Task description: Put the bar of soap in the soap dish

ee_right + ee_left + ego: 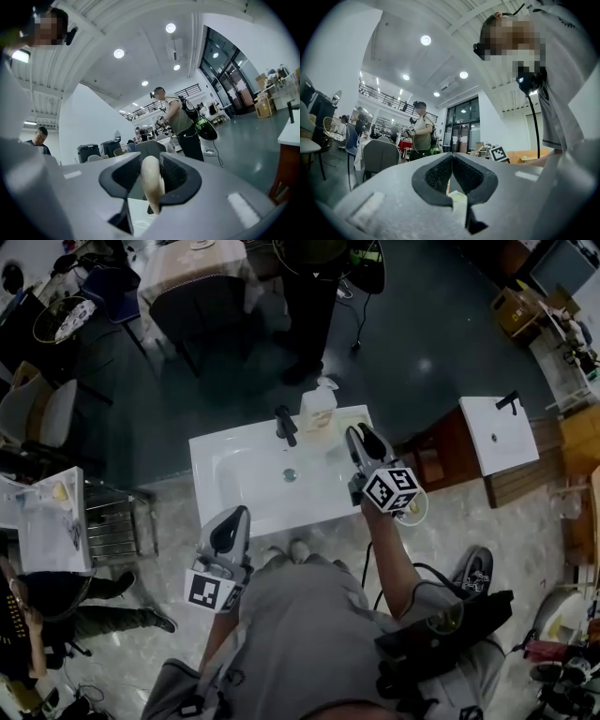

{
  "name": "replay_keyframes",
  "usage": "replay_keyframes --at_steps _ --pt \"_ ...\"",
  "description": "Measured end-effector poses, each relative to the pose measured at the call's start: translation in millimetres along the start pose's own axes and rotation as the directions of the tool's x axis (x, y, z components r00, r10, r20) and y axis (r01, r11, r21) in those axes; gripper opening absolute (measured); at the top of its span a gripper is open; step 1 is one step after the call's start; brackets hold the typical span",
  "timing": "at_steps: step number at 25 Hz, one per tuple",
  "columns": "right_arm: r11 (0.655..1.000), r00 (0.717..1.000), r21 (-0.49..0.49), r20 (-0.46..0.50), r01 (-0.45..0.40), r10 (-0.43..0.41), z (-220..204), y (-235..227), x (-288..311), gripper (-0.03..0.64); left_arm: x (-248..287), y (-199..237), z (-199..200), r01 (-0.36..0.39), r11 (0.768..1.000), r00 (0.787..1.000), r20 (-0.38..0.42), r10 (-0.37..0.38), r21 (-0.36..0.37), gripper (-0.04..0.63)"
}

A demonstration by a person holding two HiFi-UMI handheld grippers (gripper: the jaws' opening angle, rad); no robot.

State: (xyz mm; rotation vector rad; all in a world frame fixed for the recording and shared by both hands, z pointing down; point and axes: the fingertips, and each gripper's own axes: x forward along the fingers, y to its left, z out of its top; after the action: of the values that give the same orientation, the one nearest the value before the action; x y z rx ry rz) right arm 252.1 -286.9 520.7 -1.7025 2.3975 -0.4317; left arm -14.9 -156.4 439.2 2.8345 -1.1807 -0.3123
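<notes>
A cream bar of soap stands on edge between the pads of my right gripper, which is shut on it. In the head view my right gripper hovers over the back right corner of the white sink, next to a pale soap dispenser bottle; the soap itself is hidden there by the jaws. My left gripper hangs at the sink's front left edge, and in its own view my left gripper has its pads meeting with nothing between them. I cannot make out a soap dish for certain.
A black faucet stands at the sink's back and a drain sits in the basin. A pale round thing lies right of the sink under the marker cube. A second sink is further right. A person stands beyond.
</notes>
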Motion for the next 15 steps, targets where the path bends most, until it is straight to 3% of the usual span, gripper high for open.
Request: replay_keyframes --at_steps 6,11,15 --pt "0.989 0.997 0.129 -0.002 0.072 -0.073 -17.3 -72.2 30.2 0.124 3.6 -4.0 -7.8 -0.036 0.999 0.997 -0.062 0.035 -0.013 -0.008" --pt "0.943 0.992 0.311 0.004 0.116 -0.124 -53.8 -126.1 55.4 0.124 -3.5 -6.3 -16.3 -0.066 0.997 0.994 -0.089 0.063 -0.027 -0.008" --pt "0.915 0.983 0.362 -0.022 0.176 -0.180 -87.4 -166.0 70.9 0.124 -6.5 -3.8 -22.4 -0.099 0.995 0.990 -0.102 0.096 -0.028 -0.008"
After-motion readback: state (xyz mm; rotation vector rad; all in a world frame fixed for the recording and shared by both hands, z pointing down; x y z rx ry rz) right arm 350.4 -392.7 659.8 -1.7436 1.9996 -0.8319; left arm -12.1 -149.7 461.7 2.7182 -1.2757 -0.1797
